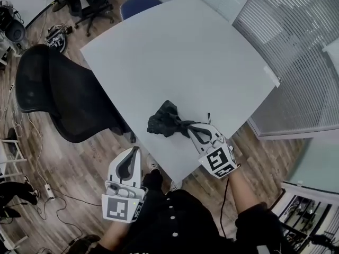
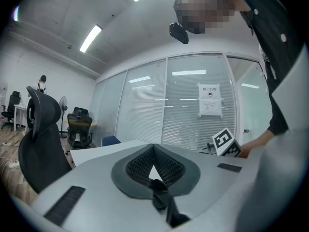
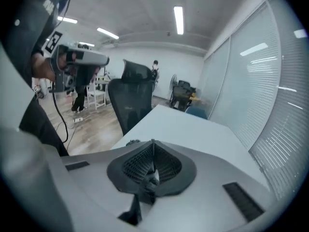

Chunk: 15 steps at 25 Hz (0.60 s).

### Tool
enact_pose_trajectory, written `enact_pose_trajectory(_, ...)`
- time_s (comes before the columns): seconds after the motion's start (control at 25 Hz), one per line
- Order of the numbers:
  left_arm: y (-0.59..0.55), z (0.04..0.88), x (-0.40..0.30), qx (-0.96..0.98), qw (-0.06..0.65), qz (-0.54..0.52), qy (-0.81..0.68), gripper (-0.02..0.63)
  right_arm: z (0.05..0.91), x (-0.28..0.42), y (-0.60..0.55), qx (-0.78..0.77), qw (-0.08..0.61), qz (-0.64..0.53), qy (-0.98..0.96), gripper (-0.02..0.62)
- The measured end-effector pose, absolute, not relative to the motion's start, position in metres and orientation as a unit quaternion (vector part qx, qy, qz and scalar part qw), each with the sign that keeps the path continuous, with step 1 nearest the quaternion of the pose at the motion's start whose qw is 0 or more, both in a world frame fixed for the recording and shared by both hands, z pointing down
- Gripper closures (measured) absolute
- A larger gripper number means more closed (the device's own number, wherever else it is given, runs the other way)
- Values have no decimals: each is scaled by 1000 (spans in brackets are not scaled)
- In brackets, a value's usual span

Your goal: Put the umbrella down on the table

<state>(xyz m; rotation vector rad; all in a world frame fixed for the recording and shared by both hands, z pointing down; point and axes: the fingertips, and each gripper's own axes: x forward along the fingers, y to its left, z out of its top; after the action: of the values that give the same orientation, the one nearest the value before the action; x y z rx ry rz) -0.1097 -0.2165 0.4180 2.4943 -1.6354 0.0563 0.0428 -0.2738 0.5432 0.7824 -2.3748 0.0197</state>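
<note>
Starting at 9 o'clock in the head view, one black mesh chair stands hard against the left edge of the single white table, so that side is closed off. Two more chairs, a dark office chair and a blue chair, sit at 11 and 12 o'clock beyond the far corner. The wooden floor at 7 o'clock is open but strewn with cables. The left gripper hangs over that floor, just off the table's near-left edge. It lies close to level, pointing toward 12 o'clock, with its jaws pressed together and nothing between them. The one umbrella, black and bunched up, lies on the table at about 6 o'clock, close to the near edge, with wide bare tabletop beyond it toward 12 o'clock. The right gripper reaches in from 5 o'clock, angled downward, with its tips just beside the umbrella's nearer end. Its jaws are closed tight and empty. At 3 o'clock a glass wall with blinds runs close along the table's right corner, leaving only a narrow strip of floor.
</note>
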Motion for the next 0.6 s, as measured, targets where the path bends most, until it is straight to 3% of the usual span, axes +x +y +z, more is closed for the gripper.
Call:
enact_pose_trajectory(0.16, -215, 407, -101, 840, 62, 13, -539, 592, 495, 61, -276, 371, 213, -5, -904, 563)
enact_pose_trajectory(0.36, -213, 392, -98, 842, 39, 4, -538, 591, 451, 98, -269, 443, 134, 25, -886, 566)
enact_pose_trajectory(0.6, -214, 374, -97, 842, 7, -9, -539, 592, 385, 140, -251, 520, 54, -36, -852, 566)
